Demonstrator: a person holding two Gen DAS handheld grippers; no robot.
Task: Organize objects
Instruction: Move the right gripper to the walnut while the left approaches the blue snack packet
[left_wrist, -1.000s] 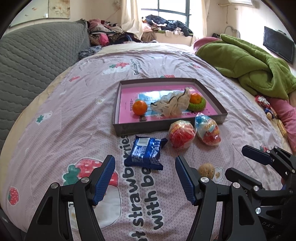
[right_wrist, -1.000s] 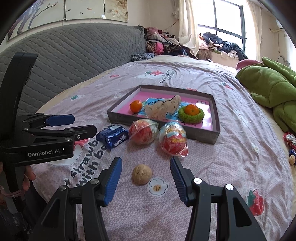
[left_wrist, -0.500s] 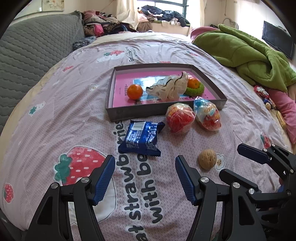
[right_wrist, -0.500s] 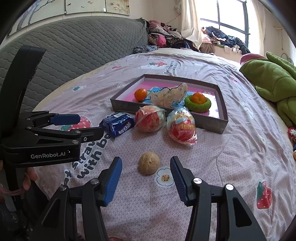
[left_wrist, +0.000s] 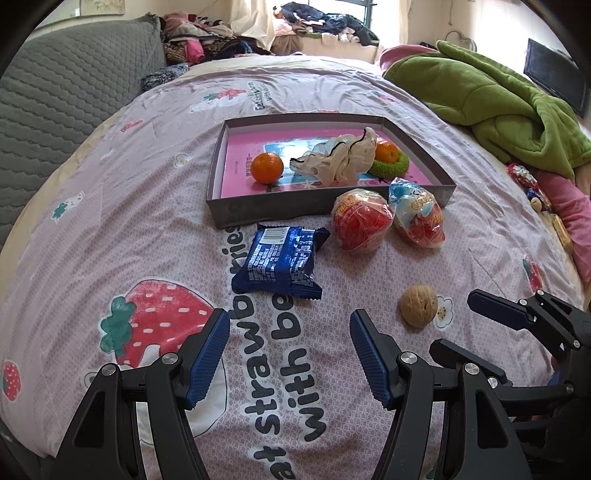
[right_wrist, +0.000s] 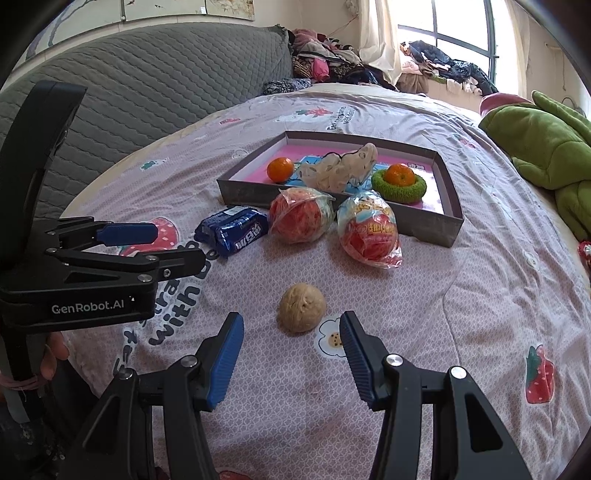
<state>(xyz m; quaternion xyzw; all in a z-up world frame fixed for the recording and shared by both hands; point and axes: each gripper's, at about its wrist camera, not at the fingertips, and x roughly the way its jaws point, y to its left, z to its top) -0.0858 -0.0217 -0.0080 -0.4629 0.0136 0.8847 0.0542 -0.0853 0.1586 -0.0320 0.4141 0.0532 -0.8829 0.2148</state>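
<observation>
Both our tongs gape wide and empty: right gripper (right_wrist: 291, 352) faces a hard, light, roll-prone walnut (right_wrist: 301, 308) mid-bed, left gripper (left_wrist: 288, 349) a soft, crinkly blue packet (left_wrist: 279, 262), best pinched across their middles.

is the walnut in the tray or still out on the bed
Out. The walnut lies on the bedsheet, nearer than the tray, just ahead of the open right tool.

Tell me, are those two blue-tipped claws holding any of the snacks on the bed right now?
No, nothing is held. The left gripper is open and short of the blue packet; the right gripper is open, with the walnut just ahead, untouched.
</observation>
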